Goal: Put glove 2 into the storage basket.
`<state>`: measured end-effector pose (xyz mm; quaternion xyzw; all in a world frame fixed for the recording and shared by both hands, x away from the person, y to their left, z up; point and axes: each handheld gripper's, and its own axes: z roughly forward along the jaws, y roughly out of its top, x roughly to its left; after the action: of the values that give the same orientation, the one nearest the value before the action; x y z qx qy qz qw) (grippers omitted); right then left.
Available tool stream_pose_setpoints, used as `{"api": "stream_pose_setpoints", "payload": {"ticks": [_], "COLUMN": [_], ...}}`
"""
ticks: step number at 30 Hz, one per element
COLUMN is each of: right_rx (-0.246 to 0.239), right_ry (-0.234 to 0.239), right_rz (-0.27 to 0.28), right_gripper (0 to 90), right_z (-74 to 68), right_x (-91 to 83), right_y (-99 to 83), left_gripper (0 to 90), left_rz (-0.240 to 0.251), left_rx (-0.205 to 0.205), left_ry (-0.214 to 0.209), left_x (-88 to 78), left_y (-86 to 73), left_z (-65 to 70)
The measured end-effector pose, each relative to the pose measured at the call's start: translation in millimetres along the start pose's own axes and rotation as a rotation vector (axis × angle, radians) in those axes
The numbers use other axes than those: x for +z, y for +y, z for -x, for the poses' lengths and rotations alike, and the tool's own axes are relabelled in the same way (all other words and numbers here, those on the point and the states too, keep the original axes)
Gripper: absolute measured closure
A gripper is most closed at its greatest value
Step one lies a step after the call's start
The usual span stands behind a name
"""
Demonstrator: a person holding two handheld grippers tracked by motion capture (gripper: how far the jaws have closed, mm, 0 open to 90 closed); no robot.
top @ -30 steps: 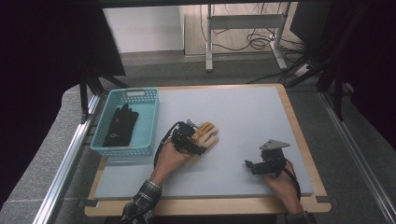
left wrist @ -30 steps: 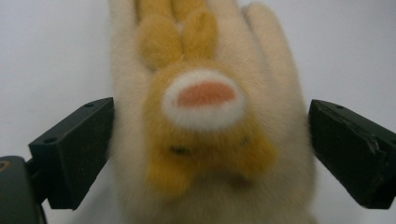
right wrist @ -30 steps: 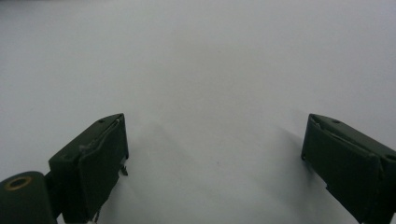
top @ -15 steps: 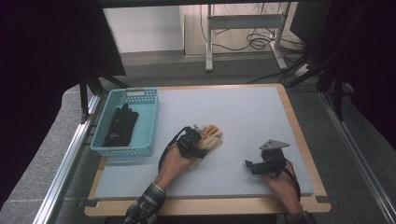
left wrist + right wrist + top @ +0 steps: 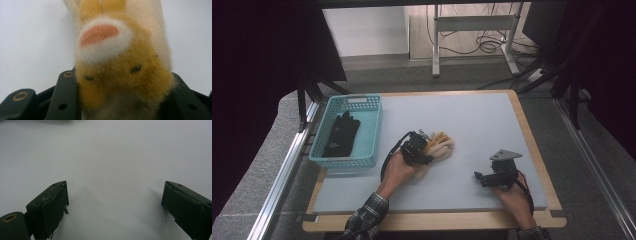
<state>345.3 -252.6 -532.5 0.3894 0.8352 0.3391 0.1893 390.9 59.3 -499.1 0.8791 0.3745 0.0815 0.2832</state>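
Observation:
A plush toy point(image 5: 441, 146) in yellow-orange and cream fur lies on the grey mat point(image 5: 472, 115) near its middle. My left gripper point(image 5: 423, 150) reaches it from the near left. Its jaws have just been closing with the toy between them. In the left gripper view the plush toy point(image 5: 117, 62) bulges out between both black jaws, which press on its sides. My right gripper point(image 5: 481, 177) rests low on the mat at the near right, pointing left. In the right gripper view, the right gripper point(image 5: 115, 205) stands open over bare mat, nothing between its jaws.
A teal plastic basket point(image 5: 362, 102) stands at the mat's left edge with a black glove point(image 5: 342, 132) inside. The mat lies on a wooden board point(image 5: 532, 140). A metal frame leg point(image 5: 436, 45) stands on the floor beyond the table.
The left jaws have closed in on the plush toy, which looks narrower and squeezed now. The left hand shifted only slightly. The right hand and gripper have not moved.

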Motion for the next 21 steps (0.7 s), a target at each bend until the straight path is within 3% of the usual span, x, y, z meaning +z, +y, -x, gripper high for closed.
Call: {"api": "stream_pose_setpoints", "payload": {"ticks": [7, 12, 17, 19, 21], "right_rx": [-0.001, -0.001, 0.0, 0.0, 0.0], "right_ry": [0.0, 0.0, 0.001, 0.0, 0.0], "right_rz": [0.0, 0.0, 0.0, 0.0, 0.0], "right_gripper": [6.7, 6.7, 6.7, 6.7, 6.7], "right_z": [0.1, 0.0, 0.0, 0.0, 0.0], "right_x": [0.0, -0.1, -0.2, -0.2, -0.2], "right_y": [0.0, -0.1, -0.1, -0.1, -0.1], "left_gripper": [54.5, 54.2, 54.1, 54.0, 53.9], "left_rz": [0.019, 0.042, 0.05, 0.046, 0.045], "left_rx": [-0.017, -0.07, -0.093, -0.112, -0.122], "left_ry": [0.022, 0.034, 0.062, 0.104, 0.118], "left_x": [-19.0, -37.3, -54.9, -67.7, -72.1], "left_y": [10.7, 16.4, 17.6, 17.0, 16.4], "left_z": [-8.3, -25.6, -40.9, -52.7, -56.8]}}
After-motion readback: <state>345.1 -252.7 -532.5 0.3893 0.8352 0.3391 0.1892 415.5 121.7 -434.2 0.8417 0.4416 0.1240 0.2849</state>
